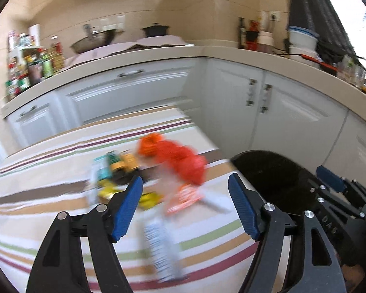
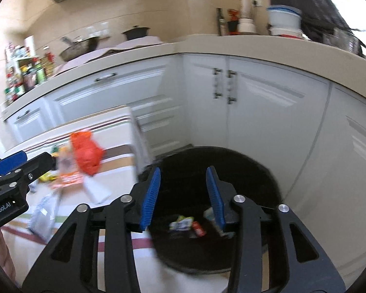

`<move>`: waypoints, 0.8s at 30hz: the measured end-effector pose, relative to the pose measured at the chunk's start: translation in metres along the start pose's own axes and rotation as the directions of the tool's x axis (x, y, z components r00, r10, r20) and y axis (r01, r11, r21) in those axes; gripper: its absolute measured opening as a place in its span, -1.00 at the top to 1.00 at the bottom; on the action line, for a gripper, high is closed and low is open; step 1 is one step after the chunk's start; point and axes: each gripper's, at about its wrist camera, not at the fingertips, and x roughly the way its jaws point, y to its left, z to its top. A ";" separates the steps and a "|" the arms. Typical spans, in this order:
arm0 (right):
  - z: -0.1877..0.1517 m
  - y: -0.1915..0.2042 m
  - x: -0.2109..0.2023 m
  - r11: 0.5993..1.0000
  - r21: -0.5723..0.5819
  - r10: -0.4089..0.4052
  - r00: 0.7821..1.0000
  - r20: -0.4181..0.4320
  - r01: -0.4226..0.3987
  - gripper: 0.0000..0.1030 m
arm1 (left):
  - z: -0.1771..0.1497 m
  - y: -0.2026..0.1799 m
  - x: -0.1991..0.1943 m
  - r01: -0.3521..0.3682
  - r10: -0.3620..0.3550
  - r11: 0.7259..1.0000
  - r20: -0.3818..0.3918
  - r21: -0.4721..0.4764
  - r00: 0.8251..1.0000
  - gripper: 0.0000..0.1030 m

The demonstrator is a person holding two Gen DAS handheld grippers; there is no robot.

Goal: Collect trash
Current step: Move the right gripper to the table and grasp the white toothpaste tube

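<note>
Left wrist view: blurred white wrapper (image 1: 162,251) lengthwise toward the camera.

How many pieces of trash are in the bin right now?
3 visible in the black bin: a yellow-white wrapper at centre, a red wrapper beside it, a pale piece partly behind the right gripper's finger. Blur may hide more.

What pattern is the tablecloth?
Cream tablecloth with brown, tan, green and maroon stripes; best seen in the left wrist view.

Left gripper (image 1: 185,186): black slotted linkage arms, silver round screw heads, ribbed blue fingers (image 1: 128,207). Right gripper (image 2: 183,196): same build, blue fingers (image 2: 150,197). White lettering on the left gripper's black body.
</note>
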 end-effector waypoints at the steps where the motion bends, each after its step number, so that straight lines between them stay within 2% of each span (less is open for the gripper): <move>1: -0.001 0.006 -0.002 1.000 -0.008 0.011 1.000 0.000 -0.011 0.19 | -0.004 0.010 -0.003 -0.019 0.019 1.000 -0.004 -0.012 1.000 -0.38; 12: -0.021 0.094 -0.017 0.977 -0.126 0.166 0.985 -0.048 -0.171 0.19 | -0.046 0.101 -0.026 -0.189 0.181 0.974 -0.071 -0.126 0.981 -0.38; 17: -0.032 0.129 -0.019 0.959 -0.176 0.211 0.974 -0.078 -0.222 0.16 | -0.059 0.128 -0.031 -0.234 0.220 0.958 -0.095 -0.166 0.971 -0.38; 20: -0.038 0.145 -0.016 0.949 -0.195 0.230 0.968 -0.101 -0.246 0.01 | -0.066 0.145 -0.033 -0.257 0.240 0.947 -0.106 -0.192 0.965 -0.38; 24: -0.044 0.160 -0.010 0.942 -0.225 0.226 0.967 -0.120 -0.248 -0.01 | -0.073 0.159 -0.033 -0.269 0.248 0.938 -0.118 -0.221 0.962 -0.38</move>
